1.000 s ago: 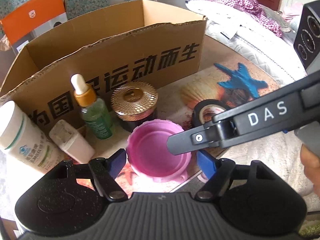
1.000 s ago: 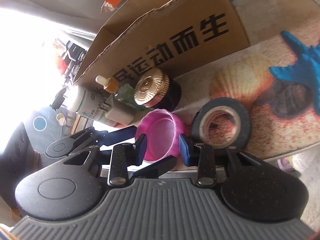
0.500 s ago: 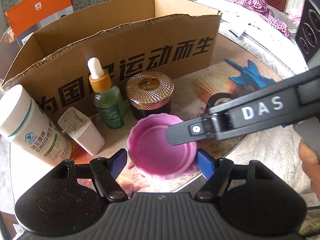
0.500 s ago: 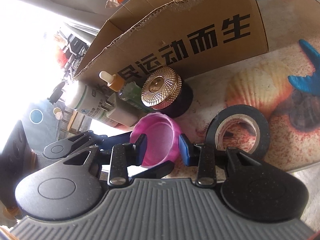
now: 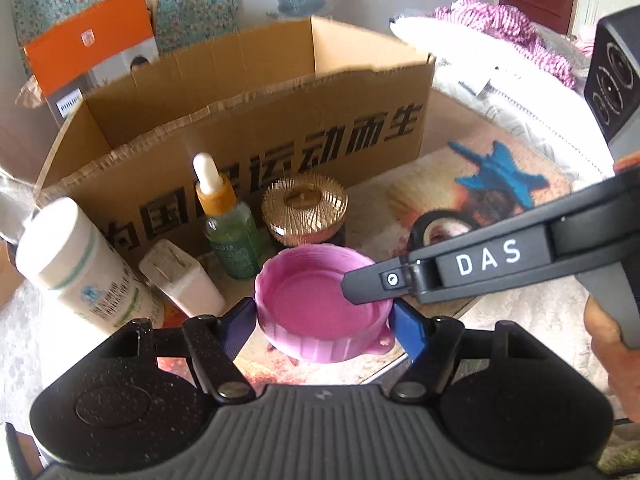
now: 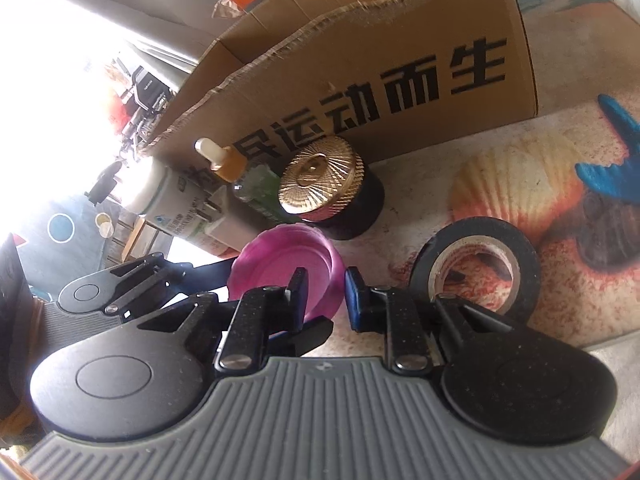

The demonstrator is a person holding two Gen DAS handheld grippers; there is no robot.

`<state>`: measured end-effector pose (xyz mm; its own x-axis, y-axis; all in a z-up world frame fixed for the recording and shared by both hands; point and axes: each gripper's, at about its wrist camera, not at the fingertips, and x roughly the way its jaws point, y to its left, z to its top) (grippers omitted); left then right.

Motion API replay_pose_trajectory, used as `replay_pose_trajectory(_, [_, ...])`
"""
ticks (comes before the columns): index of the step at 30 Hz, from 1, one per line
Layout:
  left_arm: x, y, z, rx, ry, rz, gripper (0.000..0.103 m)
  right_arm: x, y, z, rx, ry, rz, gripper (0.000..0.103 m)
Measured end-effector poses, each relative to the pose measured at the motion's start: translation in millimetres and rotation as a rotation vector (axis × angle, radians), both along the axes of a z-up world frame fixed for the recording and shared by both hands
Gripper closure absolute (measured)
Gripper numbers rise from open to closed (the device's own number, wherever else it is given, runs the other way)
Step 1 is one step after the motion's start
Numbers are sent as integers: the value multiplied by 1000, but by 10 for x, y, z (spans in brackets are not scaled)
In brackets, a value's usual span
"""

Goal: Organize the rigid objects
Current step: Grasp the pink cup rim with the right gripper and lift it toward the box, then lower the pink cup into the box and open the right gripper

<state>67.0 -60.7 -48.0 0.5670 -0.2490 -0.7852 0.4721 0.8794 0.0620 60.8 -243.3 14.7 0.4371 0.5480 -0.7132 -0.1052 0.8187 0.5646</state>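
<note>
A shallow pink plastic dish (image 5: 324, 312) sits on the seashell-print mat (image 5: 440, 184) before a brown cardboard box (image 5: 256, 136), between the left gripper's (image 5: 322, 320) spread blue fingers. The right gripper (image 6: 326, 288) is closing, fingers straddling the dish's rim.

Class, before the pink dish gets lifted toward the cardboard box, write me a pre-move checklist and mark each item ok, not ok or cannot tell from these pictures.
1. Right gripper astride the pink dish rim: ok, one finger inside the dish, one outside, jaws closing on the wall.
2. Rim firmly clamped: cannot tell, the pads' contact is not clear.
3. Left gripper around the dish: ok, its fingers flank both sides; whether they touch it, cannot tell.
4. Cardboard box open on top: ok.
5. Free space inside the box: cannot tell, its floor is hidden.
6. Lift path clear of neighbours: not ok, the dropper bottle and gold-lidded jar stand close behind the dish.
</note>
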Motion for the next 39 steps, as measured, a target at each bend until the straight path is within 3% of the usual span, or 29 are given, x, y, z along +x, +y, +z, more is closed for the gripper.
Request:
replay_pose_trajectory(10, [-222,49,686,-26,-181,30,29,-149,-45,680,45,-184,12,84])
replay_pose_trajectory(14, [-52,30,950,-23,-239,50,29,30,-47,960,46,-264,39,84])
replay_pose_trajectory(19, [378,37,1228,-20,-276,72,29,515,-59,1279,44,-302,94,84])
replay_pose_trajectory(23, [860,101,1295,-29,-208,116,29,1072,16,1394,27,-264,141,84])
replay_pose_trajectory(27, [1314,161,1205,-17,-91,147,29,1626,168,1298,13,-158,195,82])
replay_pose_trajectory(33, [1868,227,802,4,135,159,29,2252,375,827,-4,67,239,82])
replay_pose_trajectory(39, [2171,258,478,24,305,154,29,2351,495,406,-58,198,282,82])
